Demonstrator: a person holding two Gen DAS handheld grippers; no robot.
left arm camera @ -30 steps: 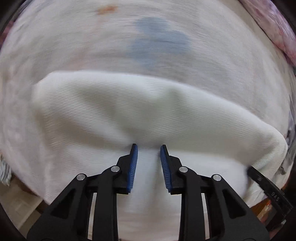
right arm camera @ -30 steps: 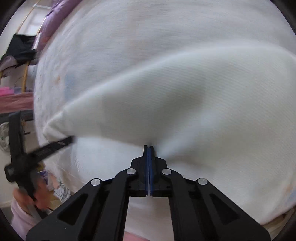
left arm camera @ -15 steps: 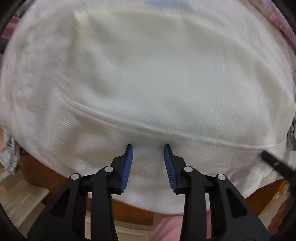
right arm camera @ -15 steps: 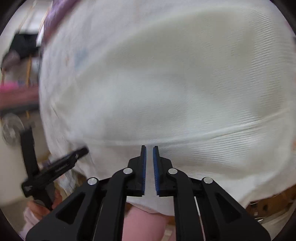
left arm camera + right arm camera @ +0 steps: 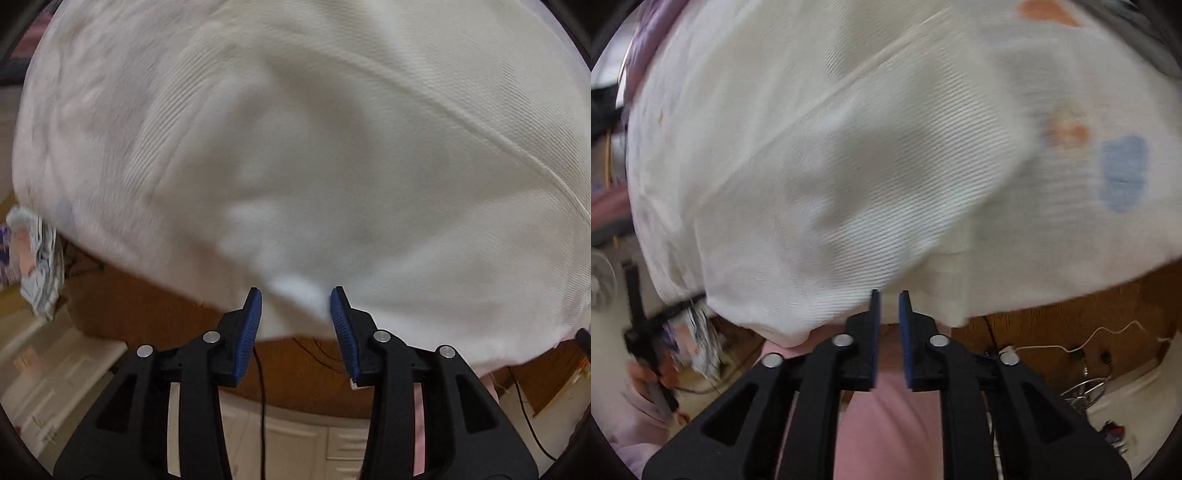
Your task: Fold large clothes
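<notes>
Left view: the left tongs [image 5: 295, 306] were spreading, pinching nothing, at the near hem of the ribbed cream garment [image 5: 332, 155], which overhung the brown desk [image 5: 147, 306] edge. Right view: the right tongs [image 5: 888, 306] were spreading at that hem, empty, above pink trousers [image 5: 886, 417].

Garment [image 5: 332, 155] spread on table [image 5: 147, 306], overhanging near edge; patterned cloth [image 5: 1123, 173] under it, showing at right.

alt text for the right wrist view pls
The right gripper, jaws opening and empty, hangs at the near edge of a folded white garment on a white cloth with orange and blue patches. Below are pink clothing and wooden furniture.
</notes>
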